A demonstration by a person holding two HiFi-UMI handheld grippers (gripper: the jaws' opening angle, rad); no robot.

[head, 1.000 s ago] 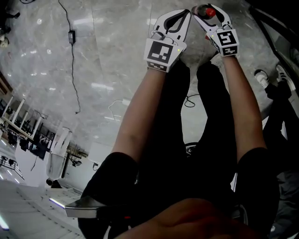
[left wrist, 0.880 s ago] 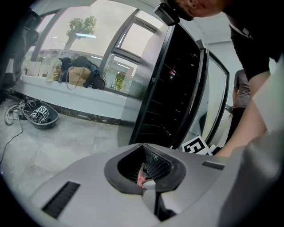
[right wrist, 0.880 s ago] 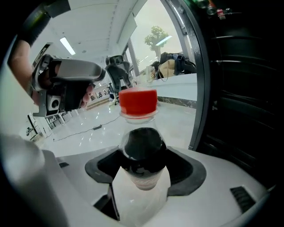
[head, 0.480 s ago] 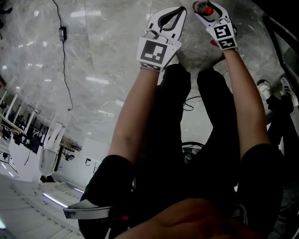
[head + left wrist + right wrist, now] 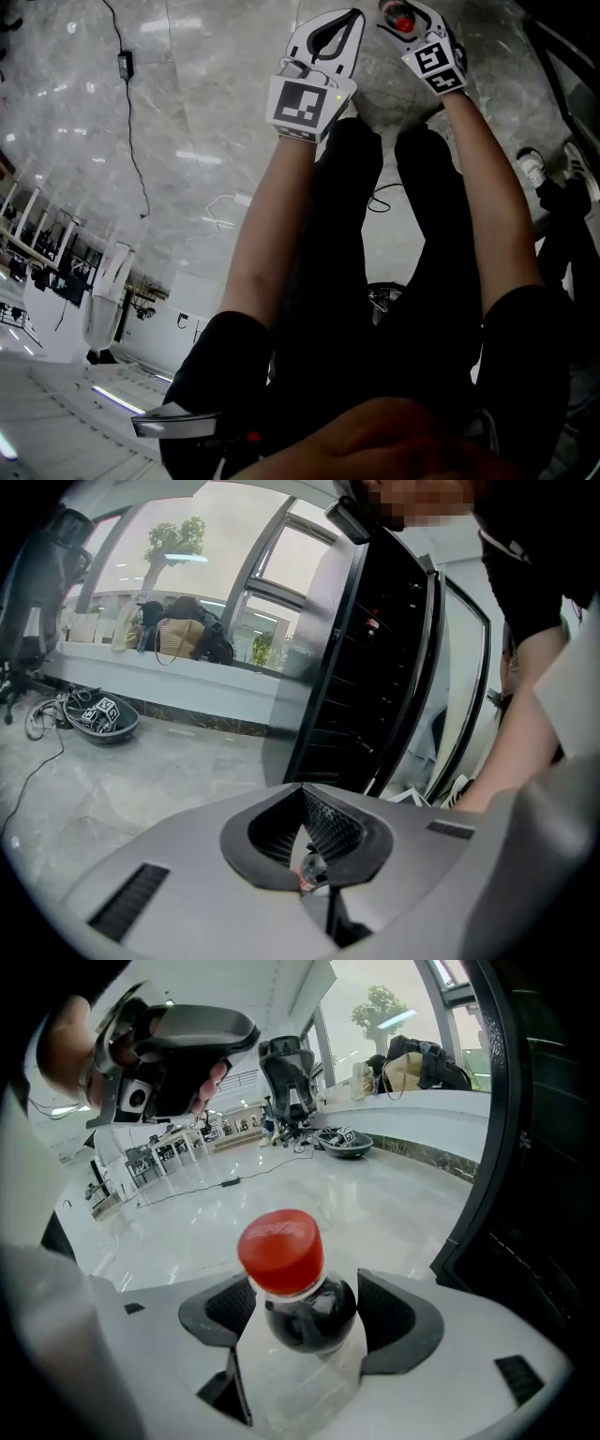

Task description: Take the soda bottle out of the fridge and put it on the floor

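Note:
The soda bottle [image 5: 298, 1309] is clear with dark drink and a red cap [image 5: 404, 20]. Its neck sits between the jaws of my right gripper [image 5: 305, 1288], which is shut on it. In the head view that right gripper [image 5: 405, 11] is at the top edge, above the pale marble floor [image 5: 141, 141]. Just left of it, my left gripper [image 5: 353, 16] is shut with nothing in it. In the left gripper view, the left gripper [image 5: 302, 789] has its jaw tips touching. The dark fridge [image 5: 375, 649] stands close, and its dark fridge door edge [image 5: 534, 1147] fills the right of the right gripper view.
A black cable with an adaptor [image 5: 122, 64] runs across the floor at the left. Shoes [image 5: 530, 167] lie at the right. A round basket [image 5: 98, 719] and bags [image 5: 178, 635] sit by the window ledge. An office chair [image 5: 286, 1068] stands farther off.
Both grippers have drifted up and slightly left in the head view. The right one still holds the bottle and the left one stays shut.

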